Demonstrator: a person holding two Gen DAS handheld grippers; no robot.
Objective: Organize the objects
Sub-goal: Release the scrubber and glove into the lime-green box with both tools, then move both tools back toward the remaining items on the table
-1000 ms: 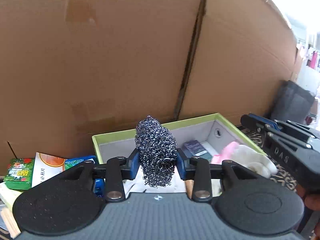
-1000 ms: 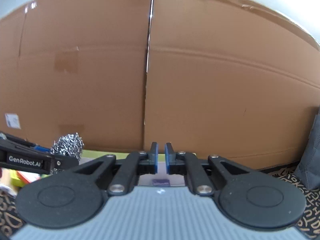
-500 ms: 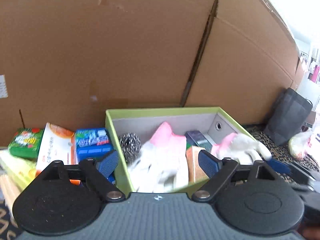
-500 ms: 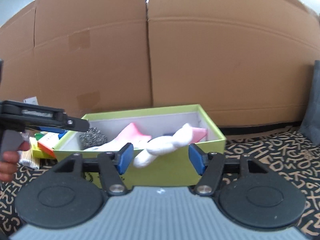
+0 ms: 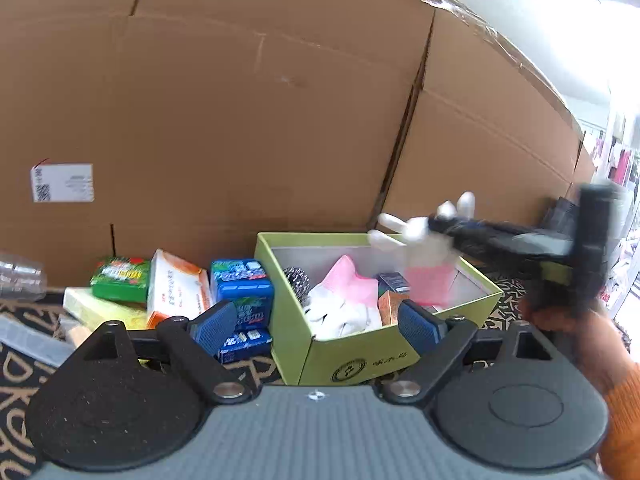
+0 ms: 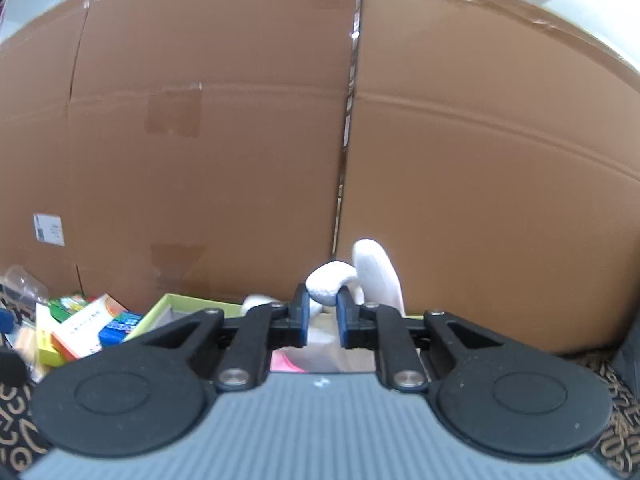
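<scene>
Above the green box [image 5: 360, 356], your right hand-held gripper [image 6: 322, 312] pinches a white glove [image 5: 420, 236], lifted prob. to re-lay it. Left hand-held gripper [image 5: 316, 324] gapes wide, empty, just before the box; scourer [image 5: 297, 280] sits inside.

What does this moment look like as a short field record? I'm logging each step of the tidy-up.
left gripper: open, empty, in front of the green box
right gripper: shut on the white and pink glove, lifted above the box
in box: steel scourer, second glove, small cartons
left of box: blue packs, orange and white pack, green pack, yellow pack
backdrop: cardboard wall
</scene>
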